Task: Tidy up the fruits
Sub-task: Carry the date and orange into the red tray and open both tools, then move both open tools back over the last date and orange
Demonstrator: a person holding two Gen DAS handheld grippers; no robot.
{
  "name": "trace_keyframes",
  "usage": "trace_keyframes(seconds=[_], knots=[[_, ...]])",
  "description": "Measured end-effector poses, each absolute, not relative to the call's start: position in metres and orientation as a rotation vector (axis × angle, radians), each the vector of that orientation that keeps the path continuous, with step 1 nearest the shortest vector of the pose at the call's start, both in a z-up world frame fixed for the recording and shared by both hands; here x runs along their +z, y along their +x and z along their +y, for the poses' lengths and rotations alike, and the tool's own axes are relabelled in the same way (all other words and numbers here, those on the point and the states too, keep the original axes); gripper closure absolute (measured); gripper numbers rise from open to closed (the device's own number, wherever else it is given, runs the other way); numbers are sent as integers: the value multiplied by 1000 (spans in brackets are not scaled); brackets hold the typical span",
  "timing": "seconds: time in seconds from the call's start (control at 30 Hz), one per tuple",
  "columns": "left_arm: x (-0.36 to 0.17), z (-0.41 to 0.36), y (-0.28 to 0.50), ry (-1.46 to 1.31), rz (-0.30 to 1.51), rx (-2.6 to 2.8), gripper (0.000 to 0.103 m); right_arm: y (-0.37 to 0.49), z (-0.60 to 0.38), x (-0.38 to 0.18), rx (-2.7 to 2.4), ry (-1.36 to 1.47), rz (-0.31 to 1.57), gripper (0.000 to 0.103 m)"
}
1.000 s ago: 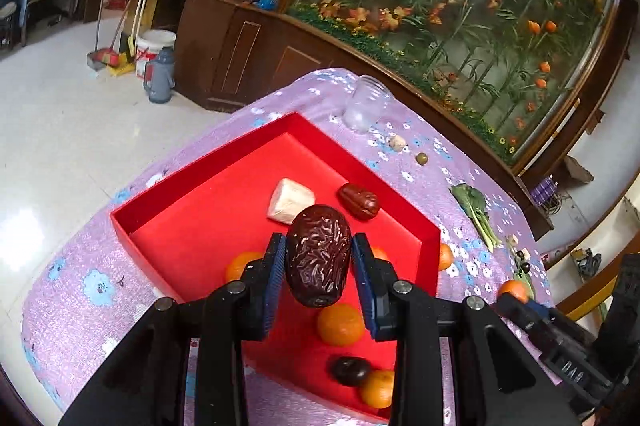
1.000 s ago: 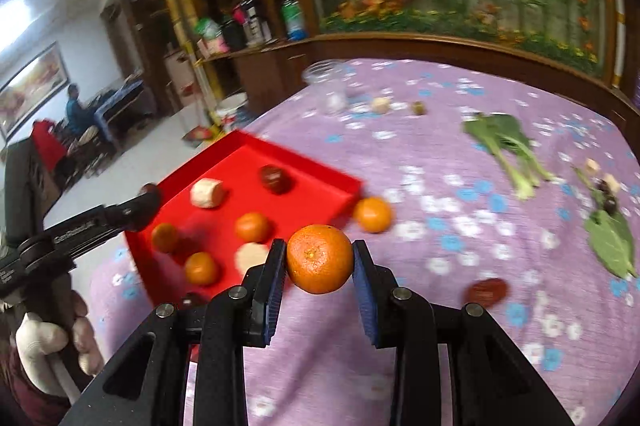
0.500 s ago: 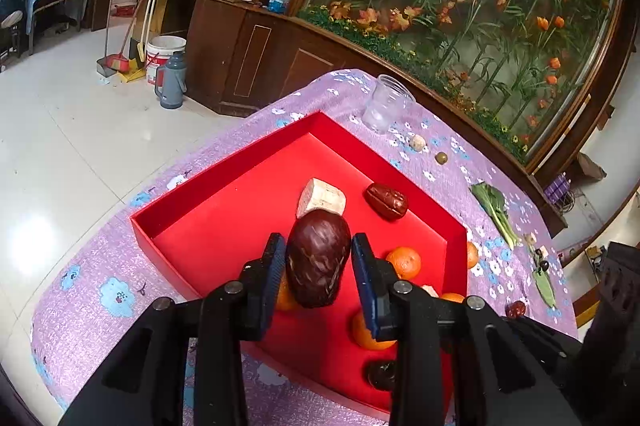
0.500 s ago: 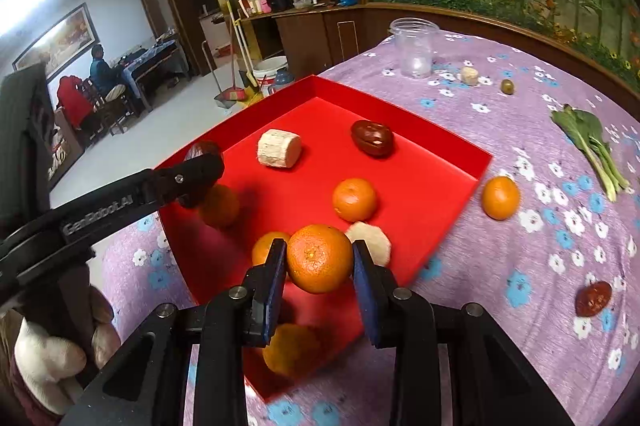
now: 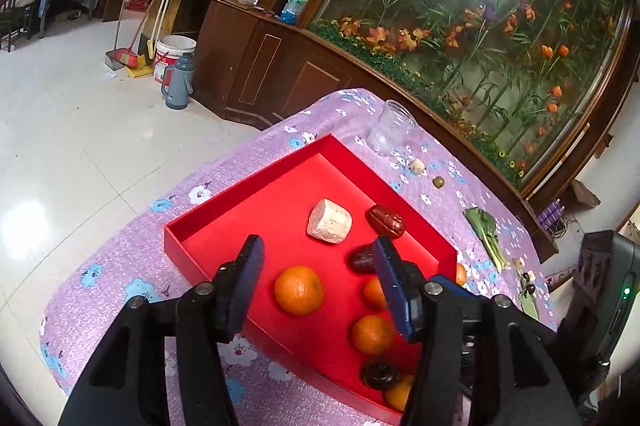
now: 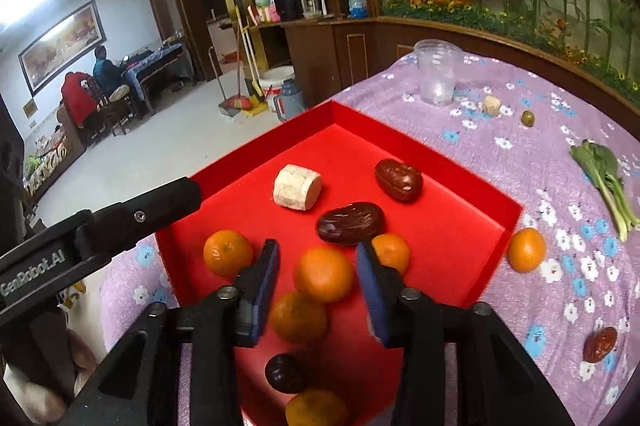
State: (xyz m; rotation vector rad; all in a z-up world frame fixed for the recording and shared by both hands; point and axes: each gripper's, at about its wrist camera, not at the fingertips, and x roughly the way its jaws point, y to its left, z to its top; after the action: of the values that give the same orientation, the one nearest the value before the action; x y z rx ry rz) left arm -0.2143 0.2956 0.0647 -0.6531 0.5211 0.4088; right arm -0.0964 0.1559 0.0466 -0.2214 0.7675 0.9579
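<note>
Over the red tray (image 6: 448,226) on the purple flowered tablecloth (image 6: 520,154), both grippers hang with nothing pressed between their pads. The right gripper (image 6: 316,278) has its jaws opening; a tangerine (image 6: 323,274) sits in the gap between the blue pads, clear of both, over the tray floor near its near edge. The left gripper (image 5: 318,278) is also opening, moderately wide, and in its view another tangerine (image 5: 299,290) shows between the fingers, lying on the tray floor apart from both pads. A dark wrinkled date (image 6: 351,223) lies near the tray's middle, just beyond the right fingertips and touching a small tangerine (image 6: 392,252) beside the right pad.

White lettering on the left gripper's arm reads "GenRobot.AI" (image 6: 32,274).

The tangerines are bright orange, round and dimpled, and at least 6 are in the tray. A reddish-brown glossy date (image 6: 399,180) and a pale cylindrical chunk (image 6: 297,187) lie toward the tray's far corner. A small dark round fruit (image 6: 285,373) sits by the near edge. Outside the tray, 1 tangerine (image 6: 526,250) rests just beside its right edge, a red date (image 6: 600,344) lies near the cloth's right side, and a leafy green (image 6: 604,178) and clear plastic cup (image 6: 437,72) stand farther off.
</note>
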Motion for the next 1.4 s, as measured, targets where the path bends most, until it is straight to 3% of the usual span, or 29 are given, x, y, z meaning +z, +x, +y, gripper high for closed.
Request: trace_keyframes(seconds=[0.27,0.43,0.53,0.97,1.4], knots=[[82,267,-213,-562,523,388,44,-90,104,62,887,-83,771,51],[94,215,-206,-385,529,412,34,-94,64,60,820,-15,768,50],[99,186,-205,-302,530,408,28,-98,42,60,769,1,748,44],[106,119,-201,-144,577,334,27,-105,-32,56,676,131,759,42],[104,104,-199,-122,602,302,26,-110,-48,54,671,158,752,39]])
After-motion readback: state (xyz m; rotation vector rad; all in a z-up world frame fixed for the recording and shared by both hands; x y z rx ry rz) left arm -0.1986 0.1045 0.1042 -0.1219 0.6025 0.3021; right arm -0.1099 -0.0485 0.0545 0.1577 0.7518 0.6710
